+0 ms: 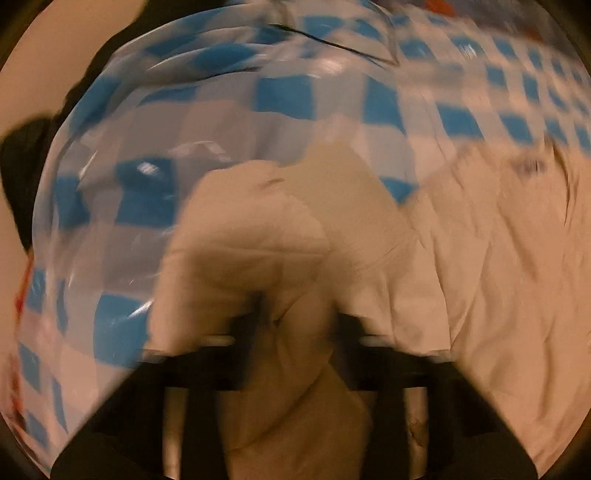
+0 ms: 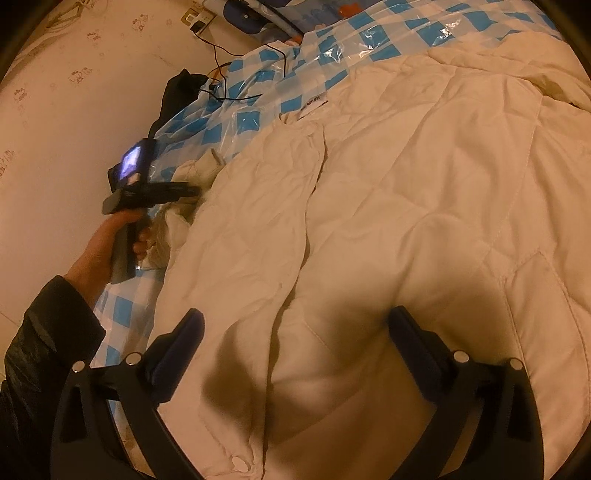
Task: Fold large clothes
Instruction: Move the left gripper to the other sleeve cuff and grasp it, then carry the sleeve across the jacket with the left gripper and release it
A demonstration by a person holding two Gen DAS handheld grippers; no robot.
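A large cream quilted jacket (image 2: 406,184) lies spread on a blue-and-white checked plastic sheet (image 2: 258,118). In the blurred left wrist view, my left gripper (image 1: 299,321) is shut on a bunched end of the jacket's sleeve (image 1: 258,229), with cream cloth filling the gap between its fingers. The right wrist view shows that left gripper (image 2: 184,192) at the jacket's left edge, held by a hand (image 2: 110,236). My right gripper (image 2: 295,317) stands wide open just above the near part of the jacket, nothing between its fingers.
A black garment (image 2: 177,92) lies at the sheet's far left edge, and thin cables (image 2: 221,74) run from a wall socket (image 2: 197,20). Pale floor (image 2: 74,129) lies left of the sheet. A dark sleeve (image 2: 44,332) covers the arm at lower left.
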